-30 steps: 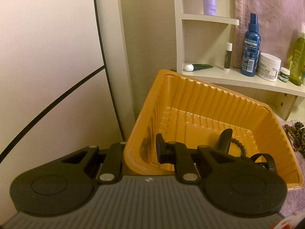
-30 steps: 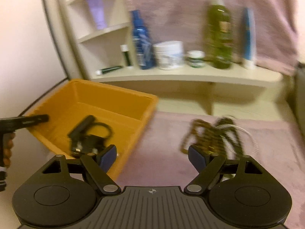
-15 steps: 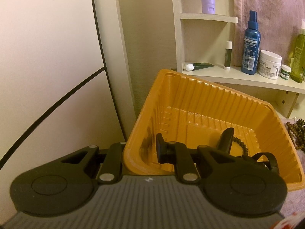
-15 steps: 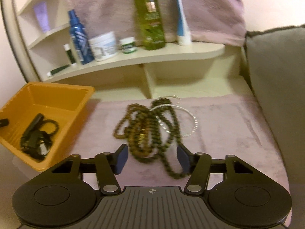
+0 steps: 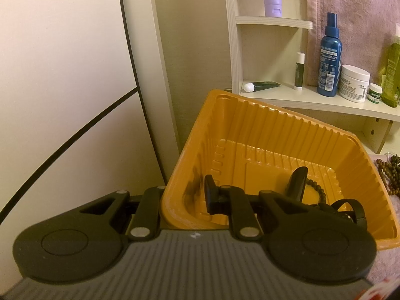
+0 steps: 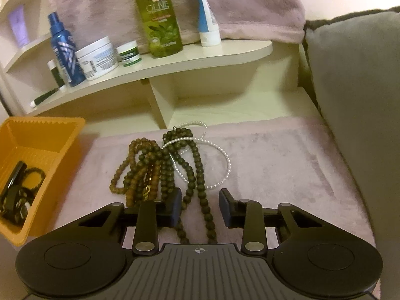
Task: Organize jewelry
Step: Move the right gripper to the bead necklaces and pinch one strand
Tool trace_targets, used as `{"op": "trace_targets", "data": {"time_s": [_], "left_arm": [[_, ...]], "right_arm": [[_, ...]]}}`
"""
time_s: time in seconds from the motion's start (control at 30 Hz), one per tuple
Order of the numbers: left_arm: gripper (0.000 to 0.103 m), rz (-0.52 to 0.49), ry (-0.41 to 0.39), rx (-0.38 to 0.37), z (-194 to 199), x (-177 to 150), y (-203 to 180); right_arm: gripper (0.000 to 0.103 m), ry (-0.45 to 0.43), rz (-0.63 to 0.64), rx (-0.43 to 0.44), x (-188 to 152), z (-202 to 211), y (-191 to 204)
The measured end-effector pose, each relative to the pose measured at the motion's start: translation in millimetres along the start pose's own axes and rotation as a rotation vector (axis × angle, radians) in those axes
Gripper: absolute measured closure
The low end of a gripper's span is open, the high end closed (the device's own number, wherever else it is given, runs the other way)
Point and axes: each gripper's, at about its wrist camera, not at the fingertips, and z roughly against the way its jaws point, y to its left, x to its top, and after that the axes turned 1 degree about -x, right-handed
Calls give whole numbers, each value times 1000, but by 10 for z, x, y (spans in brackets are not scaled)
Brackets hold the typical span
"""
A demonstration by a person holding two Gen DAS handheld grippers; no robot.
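My left gripper [image 5: 185,197] is shut on the near-left wall of the orange plastic tray [image 5: 287,130], one finger inside and one outside. Inside the tray lie a black hair clip [image 5: 296,182], a small bead bracelet [image 5: 315,190] and a black strap item [image 5: 352,207]. My right gripper [image 6: 200,207] is open, low over the pink cloth [image 6: 287,165], its fingers straddling the near strands of a tangled pile of brown and dark bead necklaces [image 6: 160,167] with a white pearl strand [image 6: 225,162]. The tray also shows at the left of the right wrist view [image 6: 42,135].
A cream shelf unit [image 6: 175,60] behind holds a blue spray bottle [image 6: 63,50], a white cream jar [image 6: 97,58], a small green-lidded jar [image 6: 128,53], an olive bottle [image 6: 158,17] and a tube [image 6: 207,22]. A grey cushion [image 6: 355,95] stands at the right. A white wall panel [image 5: 62,75] is at the left.
My right gripper swung right from the tray to the necklace pile, moved down close over it, and its fingers narrowed somewhat. My left gripper kept its hold on the tray wall.
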Motion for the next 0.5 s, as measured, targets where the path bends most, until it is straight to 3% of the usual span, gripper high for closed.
{"op": "trace_targets", "data": {"time_s": [0.2, 0.3, 0.37, 0.43, 0.5], "left_arm": [[88, 1, 1, 0, -2, 0, 0], [88, 4, 2, 2, -11, -2, 0], [88, 5, 2, 3, -15, -4, -2], [88, 5, 1, 3, -14, -8, -3], [88, 6, 2, 2, -15, -9, -2]], "right_arm": [[71, 2, 51, -58, 15, -119, 154], [72, 6, 170, -127, -29, -171, 333], [75, -2, 181, -152, -57, -184, 380], [89, 1, 177, -165, -60, -187, 388], [89, 7, 188, -169, -61, -181, 409]]}}
